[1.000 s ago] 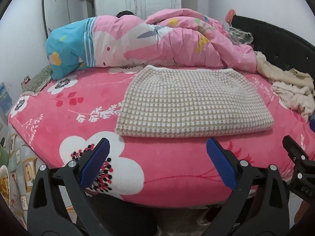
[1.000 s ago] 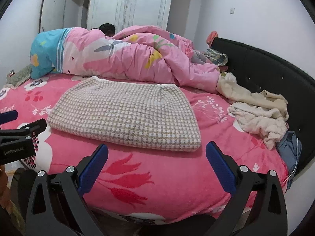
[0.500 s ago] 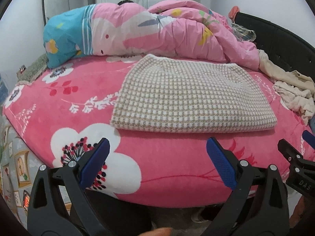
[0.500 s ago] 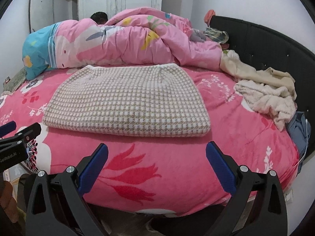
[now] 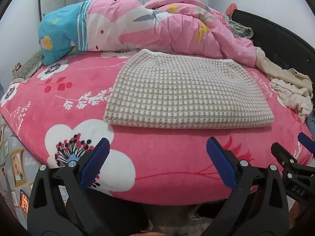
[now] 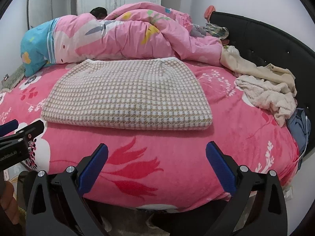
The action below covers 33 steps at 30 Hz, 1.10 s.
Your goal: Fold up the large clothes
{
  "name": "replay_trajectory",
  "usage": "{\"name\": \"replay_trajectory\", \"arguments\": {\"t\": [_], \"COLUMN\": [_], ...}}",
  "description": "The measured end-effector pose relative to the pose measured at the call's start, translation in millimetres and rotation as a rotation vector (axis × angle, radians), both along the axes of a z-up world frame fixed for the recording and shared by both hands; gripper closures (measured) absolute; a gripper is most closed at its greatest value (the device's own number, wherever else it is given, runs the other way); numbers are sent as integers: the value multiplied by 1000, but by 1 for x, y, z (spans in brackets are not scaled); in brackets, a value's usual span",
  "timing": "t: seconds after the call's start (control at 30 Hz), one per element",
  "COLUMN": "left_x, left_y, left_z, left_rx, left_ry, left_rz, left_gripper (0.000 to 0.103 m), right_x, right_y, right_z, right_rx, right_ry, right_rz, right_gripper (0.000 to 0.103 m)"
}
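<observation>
The folded houndstooth garment (image 5: 189,94) lay flat on the pink floral blanket (image 5: 59,90), a little back from the bed's near edge, its thick folded edge toward the cameras. Compared with a second earlier, it filled more of both views and sat lower in them, so both grippers had moved closer to the bed; the garment itself kept the same shape and place. The left gripper (image 5: 157,161) hung over the bed's near edge with its blue-padded jaws spread wide and nothing between them. The right gripper (image 6: 157,165) was held just beside it, jaws likewise spread and empty, apart from the garment. Behind the garment the pink rabbit-print duvet (image 6: 128,37) stayed bunched, touching the garment's far edge. A heap of cream clothes (image 6: 267,90) lay near the black headboard (image 6: 265,39), well apart from the garment, unchanged from the earlier pictures.
</observation>
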<state>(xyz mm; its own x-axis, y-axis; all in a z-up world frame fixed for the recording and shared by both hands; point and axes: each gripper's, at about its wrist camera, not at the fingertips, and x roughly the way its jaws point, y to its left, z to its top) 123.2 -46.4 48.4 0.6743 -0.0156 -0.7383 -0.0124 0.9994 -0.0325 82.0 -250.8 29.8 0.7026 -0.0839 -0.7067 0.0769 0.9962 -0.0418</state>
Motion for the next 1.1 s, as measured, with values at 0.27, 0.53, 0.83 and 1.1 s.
{"name": "replay_trajectory", "arguments": {"t": [0.27,0.53,0.83,1.1], "left_x": [-1,-2,-4,-4], "left_y": [-1,0,-2,-1], "left_z": [0,0,0,0], "left_rx": [3,1,3,3], "left_ry": [1,0,3,3], "left_rz": [0,-1,-4,-2], "left_gripper": [8,8,8,8], "right_x": [-1,-2,-3,-3], "right_y": [5,3,4,4], "right_z": [1,3,4,4], "right_rx": [2,5,5,1], "right_ry": [-1,-10,-8,-8], "right_rz": [13,10,10,9], "right_gripper": [6,6,6,6]}}
